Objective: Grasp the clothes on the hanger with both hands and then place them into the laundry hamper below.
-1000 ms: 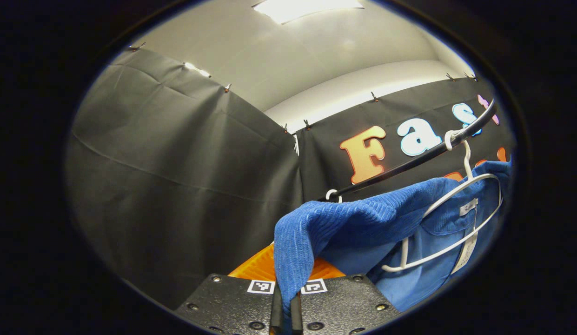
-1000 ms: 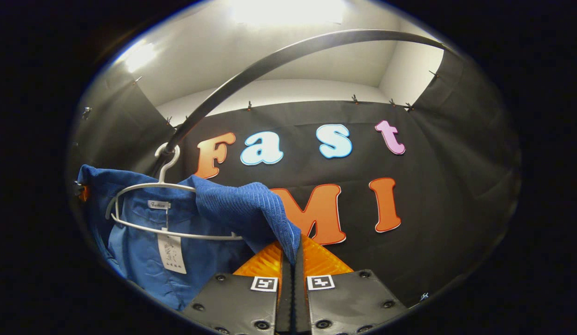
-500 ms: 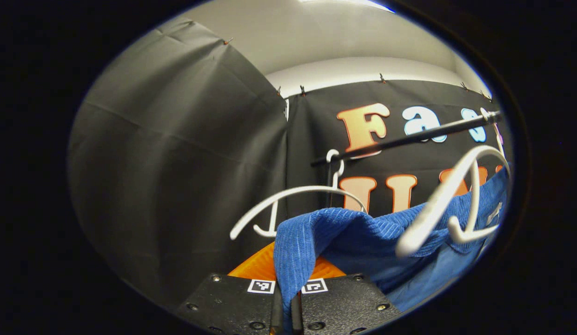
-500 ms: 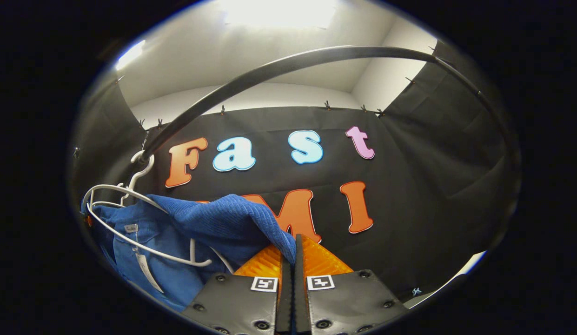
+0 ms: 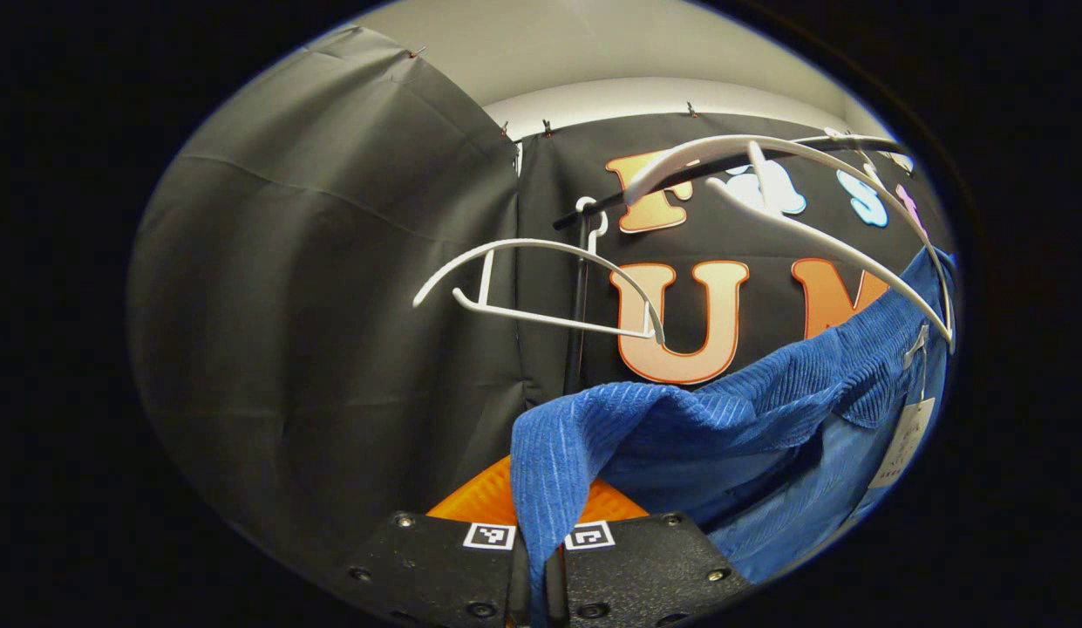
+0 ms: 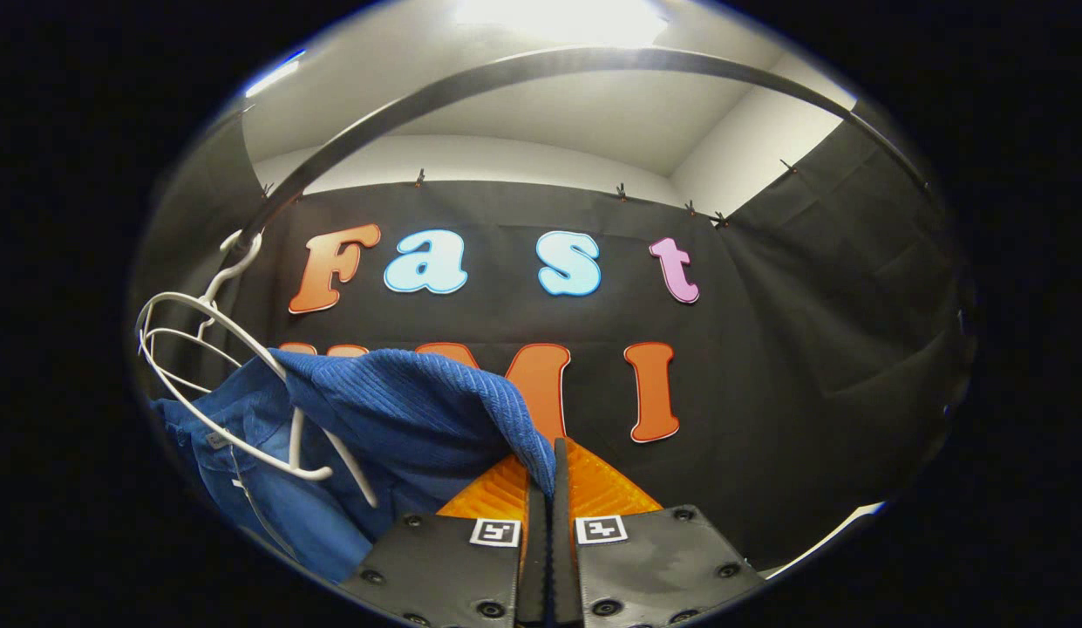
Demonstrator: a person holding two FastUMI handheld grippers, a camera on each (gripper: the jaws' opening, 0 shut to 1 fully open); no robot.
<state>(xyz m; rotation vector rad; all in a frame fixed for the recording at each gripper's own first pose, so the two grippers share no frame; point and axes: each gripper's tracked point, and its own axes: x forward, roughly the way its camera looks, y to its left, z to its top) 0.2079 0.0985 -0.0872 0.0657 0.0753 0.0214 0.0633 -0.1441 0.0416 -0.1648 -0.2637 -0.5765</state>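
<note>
Blue shirt (image 5: 724,427) pinched in both grippers, coming off white hanger (image 6: 209,384).
My left gripper (image 5: 537,567) and right gripper (image 6: 547,541) each clamp a ribbed shoulder edge; 1 shoulder looks free, hanger on rail (image 6: 523,70); hamper drop remains.

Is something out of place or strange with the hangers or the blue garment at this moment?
Yes. The white hanger on the rail hangs tilted, one end caught in the blue garment. Left gripper and right gripper pinch the garment, not fully off.
</note>
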